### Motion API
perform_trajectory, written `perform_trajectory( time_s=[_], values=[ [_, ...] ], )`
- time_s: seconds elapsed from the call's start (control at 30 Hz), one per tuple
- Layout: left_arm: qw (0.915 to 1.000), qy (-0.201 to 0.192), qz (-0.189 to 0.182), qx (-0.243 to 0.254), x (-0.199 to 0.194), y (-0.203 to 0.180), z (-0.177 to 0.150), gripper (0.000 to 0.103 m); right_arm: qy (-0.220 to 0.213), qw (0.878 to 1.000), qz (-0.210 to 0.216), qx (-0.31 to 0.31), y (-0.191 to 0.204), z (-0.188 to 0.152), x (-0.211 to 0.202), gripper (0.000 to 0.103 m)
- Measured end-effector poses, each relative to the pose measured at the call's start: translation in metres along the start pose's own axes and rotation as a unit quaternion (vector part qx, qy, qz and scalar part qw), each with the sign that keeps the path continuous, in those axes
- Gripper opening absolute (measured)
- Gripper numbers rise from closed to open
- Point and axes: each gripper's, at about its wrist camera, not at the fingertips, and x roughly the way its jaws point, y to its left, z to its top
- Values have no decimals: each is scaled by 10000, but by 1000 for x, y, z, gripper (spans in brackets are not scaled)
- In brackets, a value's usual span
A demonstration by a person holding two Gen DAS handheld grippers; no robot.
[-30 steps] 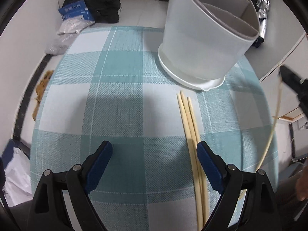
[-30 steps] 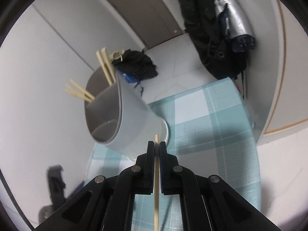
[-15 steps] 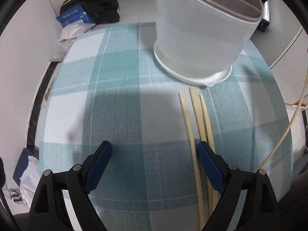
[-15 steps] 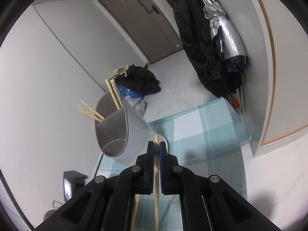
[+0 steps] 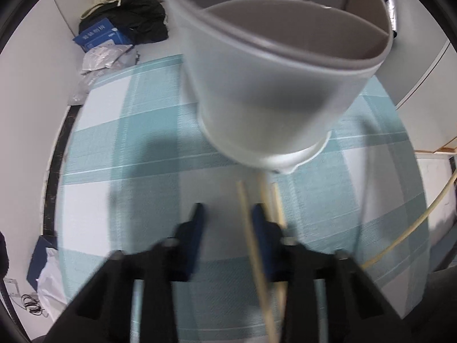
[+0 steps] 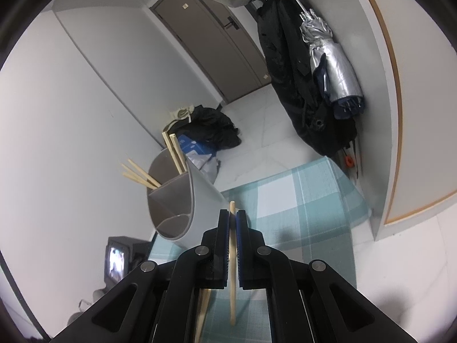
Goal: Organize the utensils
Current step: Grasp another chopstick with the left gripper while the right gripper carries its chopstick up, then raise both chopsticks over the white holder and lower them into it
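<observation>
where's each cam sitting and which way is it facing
Left wrist: on the left gripper, looking steeply down at the checked tablecloth, loose chopsticks and grey holder; its jaws have just been closing.
Right wrist: on the right gripper, facing the door, shut on a chopstick.
Shared: holder, tablecloth.

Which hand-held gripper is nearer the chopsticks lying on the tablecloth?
Left. The left hand-held gripper straddles one of the loose chopsticks; the right hand-held gripper is raised, gripping another chopstick.

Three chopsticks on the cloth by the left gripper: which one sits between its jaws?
The leftmost chopstick, lying apart from the other pair. It runs between the closing left gripper's fingers; the pair lies past the right finger.
</observation>
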Motion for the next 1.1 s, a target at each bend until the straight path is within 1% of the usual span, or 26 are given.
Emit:
perform_trajectory(
  time_s=[0.03, 0.07, 0.2, 0.27, 0.3, 0.4, 0.5, 0.53, 0.57, 0.63, 0.7, 0.77, 0.87, 1.0, 1.1],
  values=[
    [10000, 2, -68, -37, -1, -1, -1, 4, 2, 10000, 2, 1, 0, 0, -1, 4],
    [9999, -16, -129, -93, -1, -1, -1, 2, 5, 10000, 3, 1, 0, 0, -1, 4],
    [9998, -173, -80, 15, 0, -2, -4, 1, 5, 10000, 37, -25, 3, 0, -1, 4],
    [9995, -301, -73, -19, -6, -1, -6, 1, 6, 9999, 38, -114, 8, -1, -2, 4],
    [9991, -383, -157, -57, -11, 2, -7, 1, 7, 9999, 45, -139, 9, -2, -2, 4],
    [9973, -670, -241, -171, -30, 7, -7, 1, 23, 9997, 50, -243, 15, -5, -2, 4],
    [9931, -1119, -313, -173, -57, 10, -10, 1, -8, 9992, 45, -397, 24, -8, -4, 4],
    [9911, -1270, -360, -169, -66, 11, -11, 1, -20, 9989, 47, -461, 27, -9, -5, 4],
    [9876, -1500, -433, -149, -80, 11, -15, 1, -37, 9985, 55, -536, 31, -11, -6, 4],
    [9825, -1787, -499, -142, -100, 9, -21, 1, -65, 9974, 27, -721, 40, -15, -8, 4],
    [9785, -1974, -564, -188, -111, 13, -20, 1, -106, 9959, 15, -902, 50, -19, -10, 4],
    [9759, -2066, -682, -184, -120, 7, -21, 1, -111, 9944, -6, -1053, 60, -24, -10, 4],
    [9736, -2176, -668, -143, -126, 4, -17, 1, -99, 9926, 24, -1213, 74, -29, -8, 4],
    [9723, -2216, -713, -234, -126, 7, -20, 1, -157, 9889, 0, -1477, 90, -36, -9, 4],
    [9711, -2255, -747, -246, -135, 5, -22, 1, -203, 9869, 6, -1599, 98, -40, -11, 4]
  ],
)
